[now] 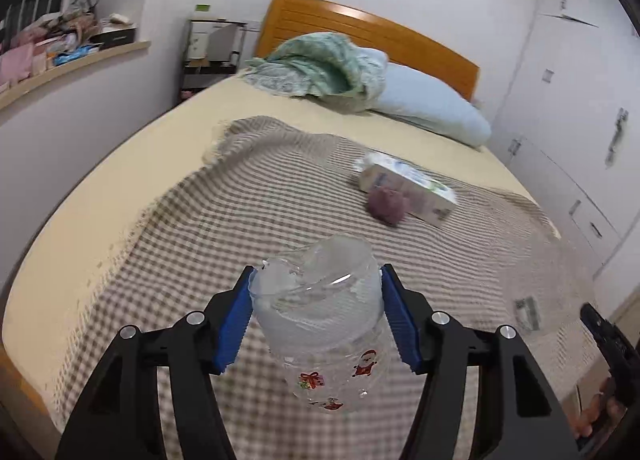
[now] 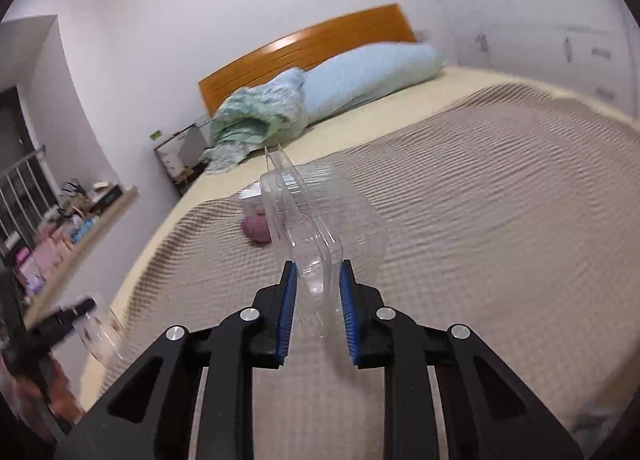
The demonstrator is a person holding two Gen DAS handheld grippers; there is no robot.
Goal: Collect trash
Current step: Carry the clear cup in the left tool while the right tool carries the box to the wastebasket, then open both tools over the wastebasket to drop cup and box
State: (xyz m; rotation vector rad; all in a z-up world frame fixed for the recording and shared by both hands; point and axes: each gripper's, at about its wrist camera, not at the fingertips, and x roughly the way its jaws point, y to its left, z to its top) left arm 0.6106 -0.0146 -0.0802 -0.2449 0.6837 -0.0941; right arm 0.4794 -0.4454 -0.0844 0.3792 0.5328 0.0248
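Note:
My left gripper (image 1: 316, 280) is shut on a crumpled clear plastic cup (image 1: 320, 324) with Christmas stickers, held above the checked blanket (image 1: 200, 228). My right gripper (image 2: 318, 274) is shut on a clear plastic clamshell box (image 2: 316, 216), held above the same blanket (image 2: 480, 200). A crumpled purple ball (image 1: 386, 204) and a white carton (image 1: 412, 184) lie together on the blanket farther up the bed. The ball (image 2: 256, 230) also shows in the right wrist view, partly behind the box. The left gripper with its cup (image 2: 100, 332) shows blurred at the lower left of that view.
The bed has a wooden headboard (image 1: 360, 28), a blue pillow (image 1: 432, 108) and a bunched green quilt (image 1: 320, 64). A cluttered shelf (image 1: 60, 60) runs along the left wall. White wardrobes (image 1: 580, 120) stand on the right. A small paper scrap (image 1: 528, 312) lies near the bed's right edge.

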